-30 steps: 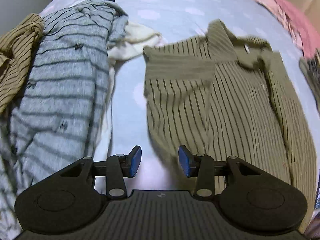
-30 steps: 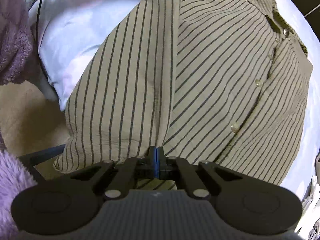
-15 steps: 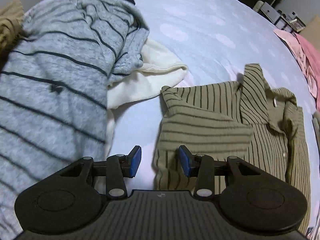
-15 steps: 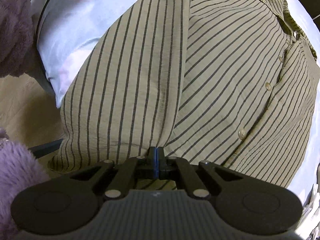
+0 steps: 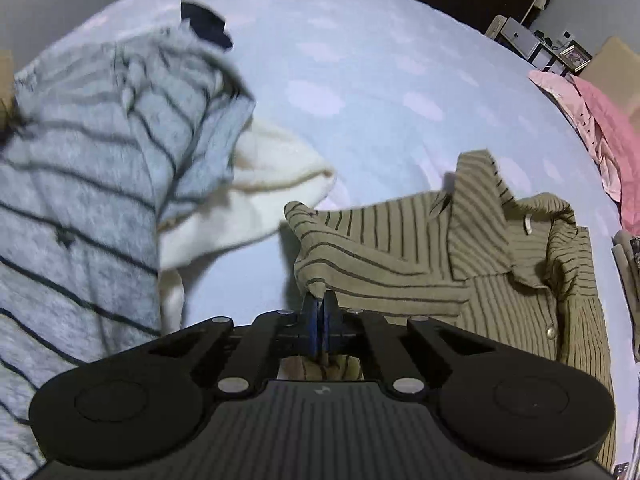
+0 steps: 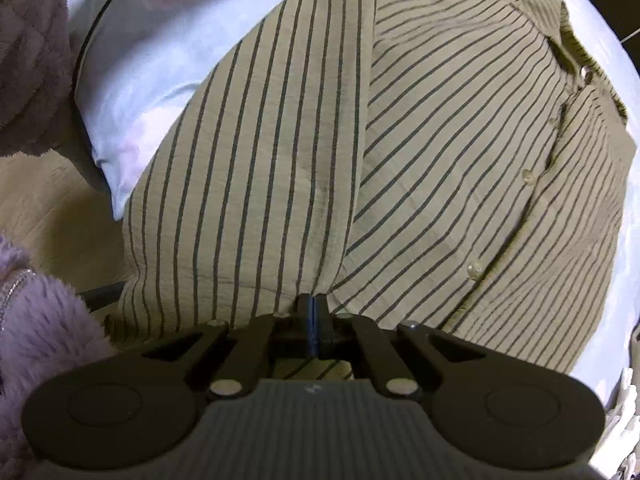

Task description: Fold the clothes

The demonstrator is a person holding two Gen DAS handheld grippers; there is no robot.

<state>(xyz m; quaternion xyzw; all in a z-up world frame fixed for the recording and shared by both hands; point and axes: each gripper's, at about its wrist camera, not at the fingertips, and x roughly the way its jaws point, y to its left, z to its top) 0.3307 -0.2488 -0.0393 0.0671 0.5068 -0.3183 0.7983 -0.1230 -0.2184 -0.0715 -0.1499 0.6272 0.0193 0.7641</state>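
Olive striped shirt lies button side up on the pale blue bed, collar toward the far right, hem at the near edge and hanging a little over it. Left tongs are closed on a bunched corner of the shirt's left side, at the folded-in sleeve panel; cloth rises to a small peak at the pads. Right tongs are closed on the shirt at the near hem, just where a long panel laid lengthwise over the body ends. Judgement: two pinch points on one side let the edge be carried as a straight line, so a fold lands flat, not skewed. The panel already lying over the body suggests a lengthwise fold in hand; how far along, I cannot settle. Grey striped garment and a cream piece sit heaped to the left, clear of the shirt; pink cloth far right. A purple fleece sleeve shows near left.
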